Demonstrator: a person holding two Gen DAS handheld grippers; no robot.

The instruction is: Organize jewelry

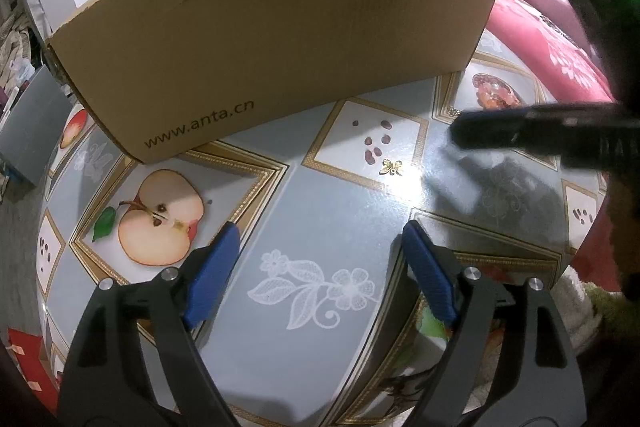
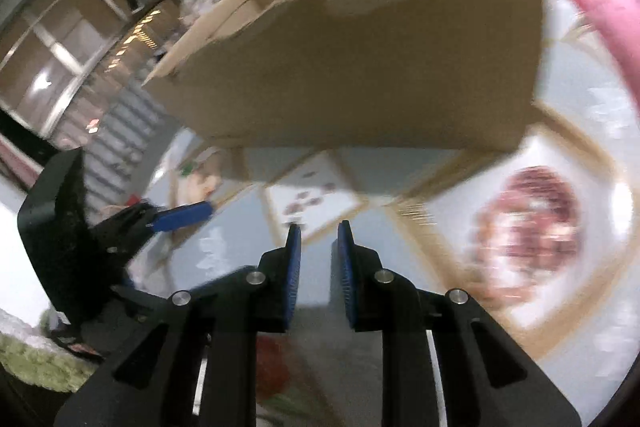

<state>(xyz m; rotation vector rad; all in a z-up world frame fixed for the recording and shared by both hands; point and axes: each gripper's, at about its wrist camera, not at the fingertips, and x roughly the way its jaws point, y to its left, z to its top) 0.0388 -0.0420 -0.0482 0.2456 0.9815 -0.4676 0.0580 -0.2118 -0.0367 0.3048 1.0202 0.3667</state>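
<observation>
— What can you read on the cardboard box (image 1: pixel 276 39)?

— "www.anta.cn", printed low on its near wall. The box stands on the worktop (image 1: pixel 340 211), whose cover shows a halved apple (image 1: pixel 160 217) and white lace flowers.

— Where is the jewelry?

— A small gold butterfly piece (image 1: pixel 391 167) lies on the worktop in front of the box, on a panel printed with red beans.

— And the fingers?

— The left gripper (image 1: pixel 320 239) stands wide apart, empty. The right gripper (image 2: pixel 319 231) leaves a narrow gap with nothing visible in it, though that view is blurred.

Each gripper (image 1: pixel 316 239) (image 2: pixel 318 237) has black arms, silver screws and ribbed blue fingers (image 1: pixel 214 273).
</observation>
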